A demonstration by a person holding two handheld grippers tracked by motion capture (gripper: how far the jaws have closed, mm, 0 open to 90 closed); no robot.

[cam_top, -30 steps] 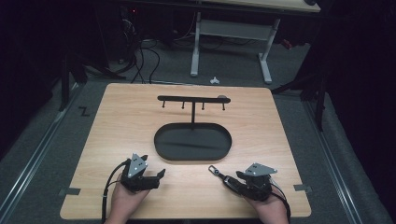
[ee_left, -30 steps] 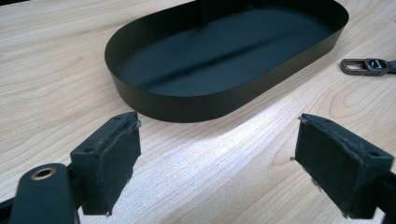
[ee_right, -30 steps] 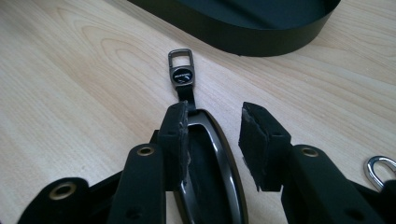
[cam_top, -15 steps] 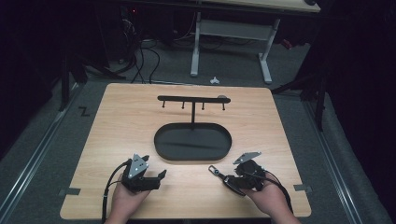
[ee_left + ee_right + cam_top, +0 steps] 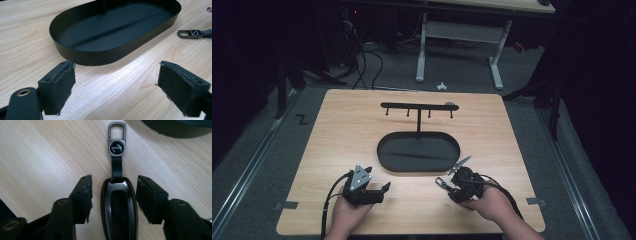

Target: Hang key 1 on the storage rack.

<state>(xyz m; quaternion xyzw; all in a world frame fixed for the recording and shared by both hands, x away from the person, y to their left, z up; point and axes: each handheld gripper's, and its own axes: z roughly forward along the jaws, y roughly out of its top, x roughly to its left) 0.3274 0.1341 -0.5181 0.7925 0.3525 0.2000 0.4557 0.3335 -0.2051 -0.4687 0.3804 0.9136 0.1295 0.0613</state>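
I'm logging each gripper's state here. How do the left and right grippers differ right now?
The left gripper has only bare table between its jaws; the right gripper straddles a key fob, pads not yet touching it. The left points toward the black tray; the right is aimed along the fob toward its clip. From above, the left's grey plate lies flat, while the right's is tipped on edge. Both are open and low over the table.

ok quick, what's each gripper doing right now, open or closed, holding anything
Left gripper: open, holding nothing, near the black oval tray.
Right gripper: open, jaws either side of the key fob on the table, not clamped on it.
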